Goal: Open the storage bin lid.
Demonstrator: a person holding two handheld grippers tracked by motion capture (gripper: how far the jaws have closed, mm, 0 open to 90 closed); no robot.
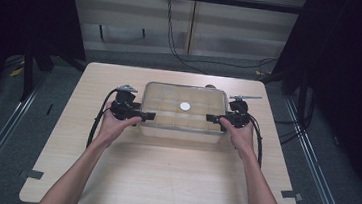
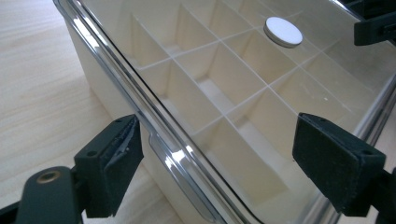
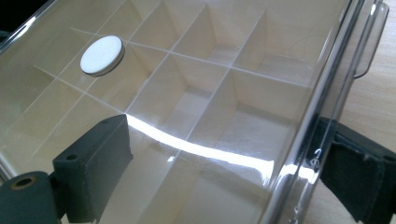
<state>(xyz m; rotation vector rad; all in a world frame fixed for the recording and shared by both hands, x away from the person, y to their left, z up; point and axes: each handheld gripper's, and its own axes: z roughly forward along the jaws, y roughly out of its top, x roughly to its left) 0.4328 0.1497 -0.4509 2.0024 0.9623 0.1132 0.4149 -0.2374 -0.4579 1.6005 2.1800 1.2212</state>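
At the near edge of the table, two forearms are seen to enter, each hand carrying a claw. The left claw is held at the left end of a clear compartment box, and the right claw at its right end, so that the box lies between the two.

In the left gripper view, the left claw is spread: one jaw stands outside the box wall, the other over the transparent lid, and neither pad is pressed on the box. In the right gripper view, the right claw is likewise spread, with one jaw above the lid and the other outside the rim; whether the outer pad touches the rim cannot be told.

Beyond both claws, a small white disc is seen resting on the lid, roughly midway between them and well apart from the jaws.
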